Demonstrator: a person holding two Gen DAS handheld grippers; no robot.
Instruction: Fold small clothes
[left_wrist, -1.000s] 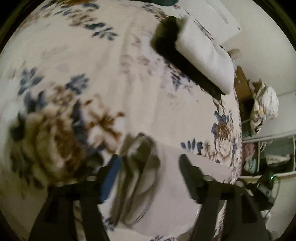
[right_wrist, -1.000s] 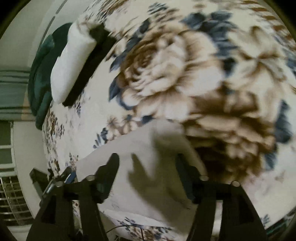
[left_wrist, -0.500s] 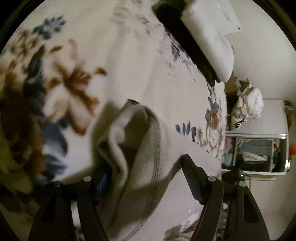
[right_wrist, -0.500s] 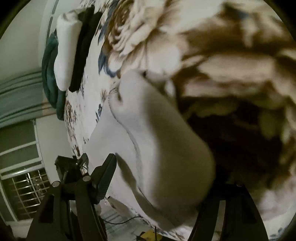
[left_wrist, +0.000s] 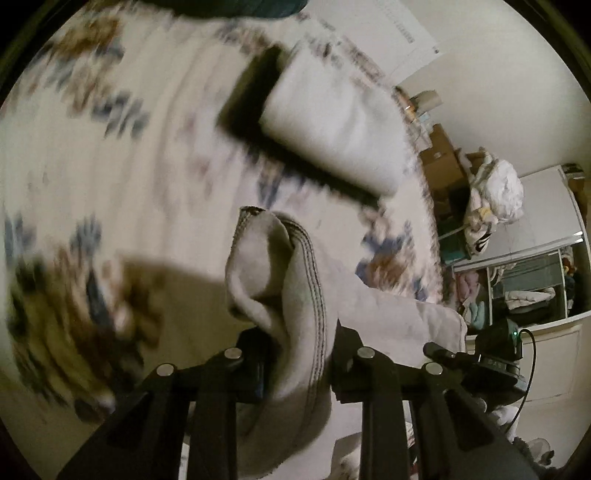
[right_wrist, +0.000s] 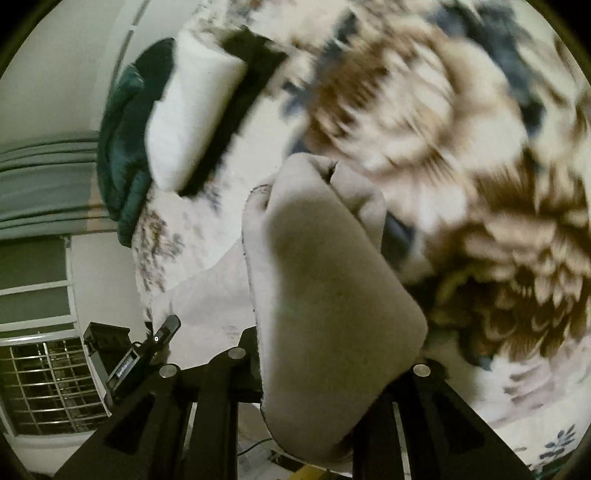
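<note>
Both grippers have closed since the earlier frames: a second ago the jaws stood wide over flat cloth, now each one pinches a bunched fold. Left gripper (left_wrist: 297, 347) is clamped narrow on the grey garment (left_wrist: 291, 280), stitched hem running down between the fingers (left_wrist: 347, 350), fabric puffed up into a loop above them. Right gripper (right_wrist: 332, 369) likewise grips the grey garment (right_wrist: 325, 295); cloth drapes over and hides its right finger, left finger (right_wrist: 247, 354) just shows at the cloth edge. Garment is lifted at both held corners, the rest trailing flat on the floral bedspread (left_wrist: 110, 155) toward the near bed edge.

Background is motion-blurred in both views, more than half a second ago.

Edges: the flat part of the garment ends in a straight edge at right in the left view, close to the bedspread's side edge. Beyond that edge, a shelf unit (left_wrist: 517, 280) with clutter and a white bundle (left_wrist: 495, 188).

Stack of folded clothes (left_wrist: 332, 129), white over black, lies farther up the bed, well apart from the held garment. Same stack (right_wrist: 195, 110) in the right view, with a dark green cloth (right_wrist: 122, 147) just behind it at the bed's far edge. Open bedspread (right_wrist: 480, 166) lies between the stack and the grippers and off to the sides.
</note>
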